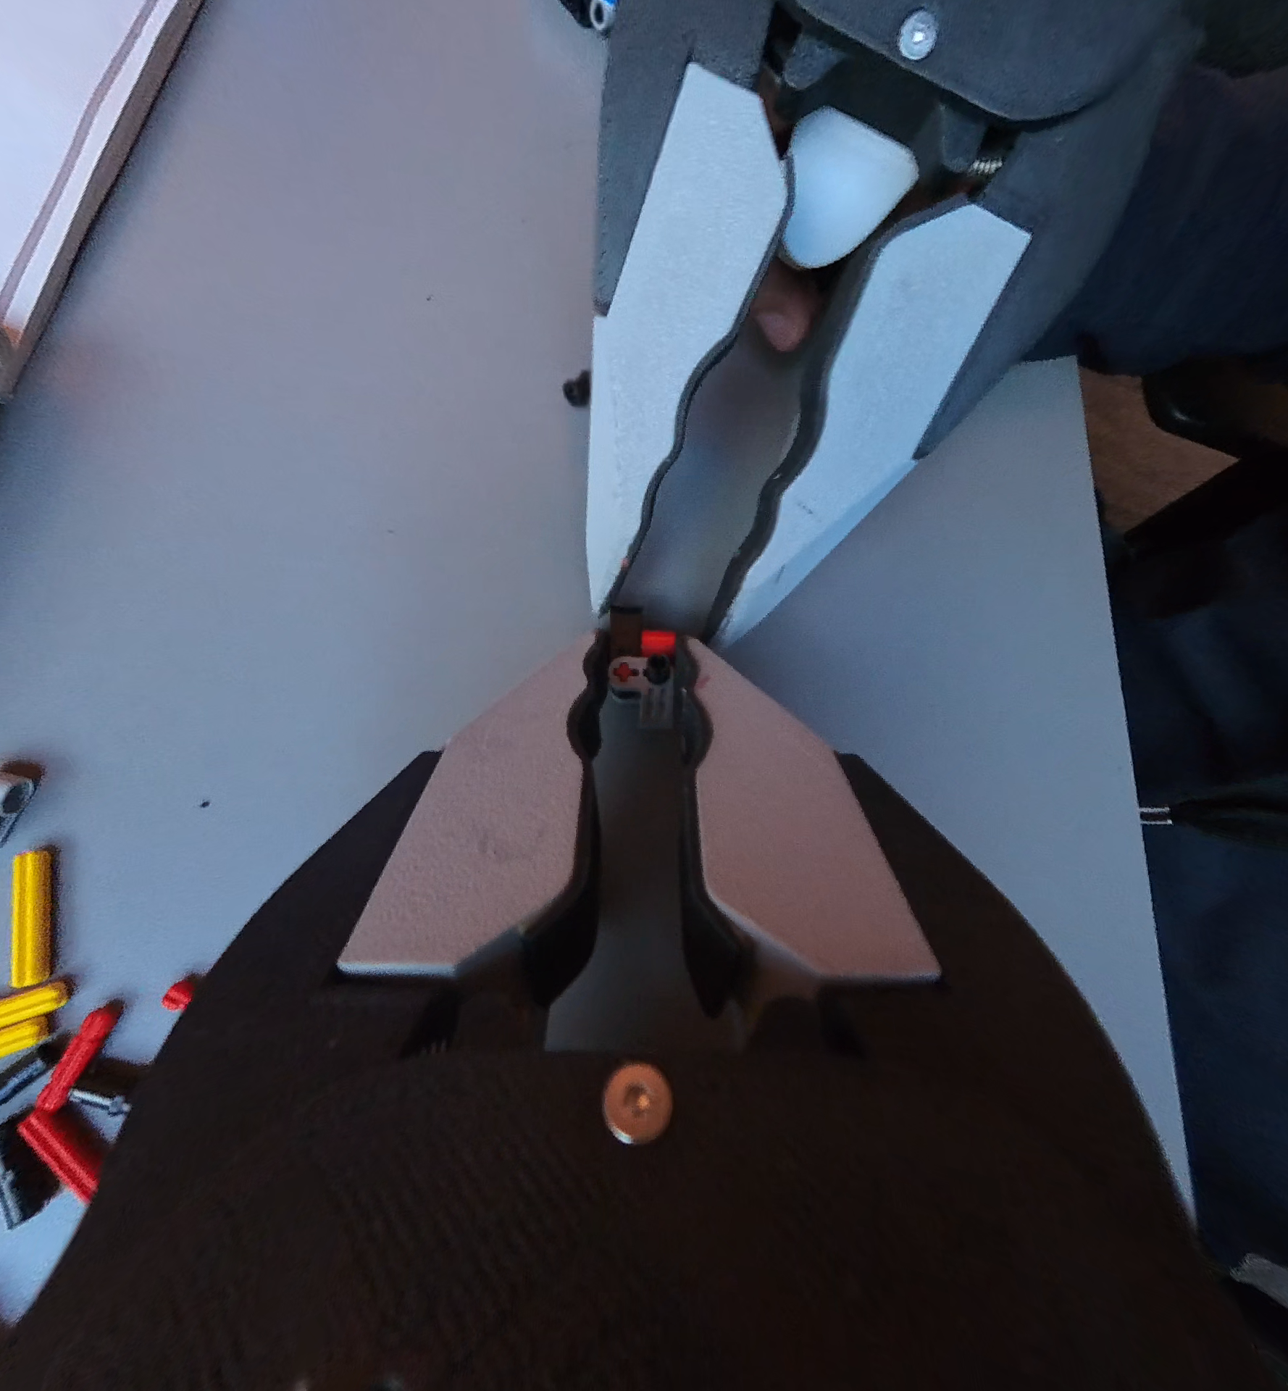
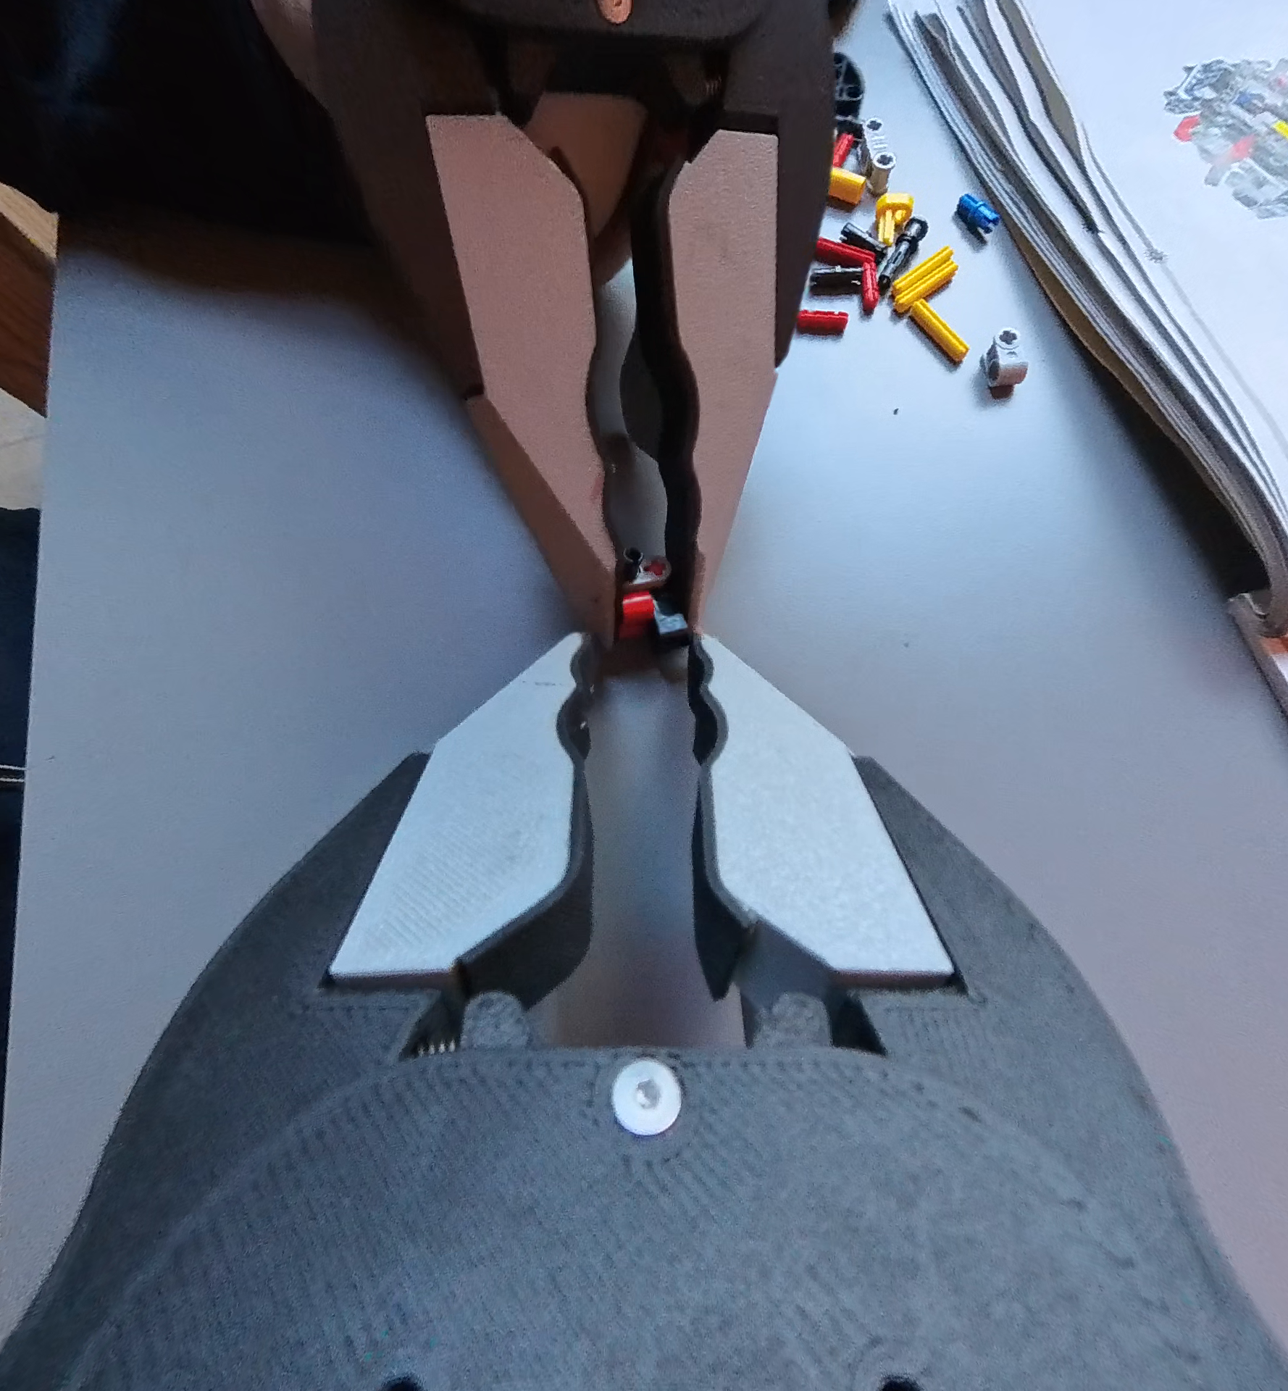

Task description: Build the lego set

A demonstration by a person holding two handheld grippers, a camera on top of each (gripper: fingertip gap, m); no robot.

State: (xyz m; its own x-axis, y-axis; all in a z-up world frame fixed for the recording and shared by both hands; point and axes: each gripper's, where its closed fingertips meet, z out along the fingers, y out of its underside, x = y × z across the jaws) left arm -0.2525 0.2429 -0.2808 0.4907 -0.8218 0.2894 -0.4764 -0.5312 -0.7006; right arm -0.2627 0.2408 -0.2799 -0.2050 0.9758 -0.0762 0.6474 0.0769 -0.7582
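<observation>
While both tongs meet nose to nose over the grey table [image 2: 249, 527], the small assembly [image 1: 641, 666] sits right at the meeting point, clear of the tabletop.

- Left tongs [image 1: 641, 677]: nearly closed, fingers flanking the pale grey connector [image 1: 626, 670] on both sides. I read that as gripped.
- Right tongs [image 2: 642, 649]: narrow gap, tips level with the far end of the assembly. The red block [image 2: 635, 613] and black block [image 2: 672, 628] lie just past my tips. Can't tell whether the pads press on them.
- Long axis: runs along the line between the two tongs, connector end toward the left, red and black end toward the right. Left is the nearer.
- Look of it: tiny plastic build. The connector face shows a red cross-shaped axle end beside a black pin.
- Around: loose pieces [image 2: 904, 263] in yellow, red, black and blue lie well apart on the left tongs' side, with an open booklet [image 2: 1153, 226] beyond them.
</observation>
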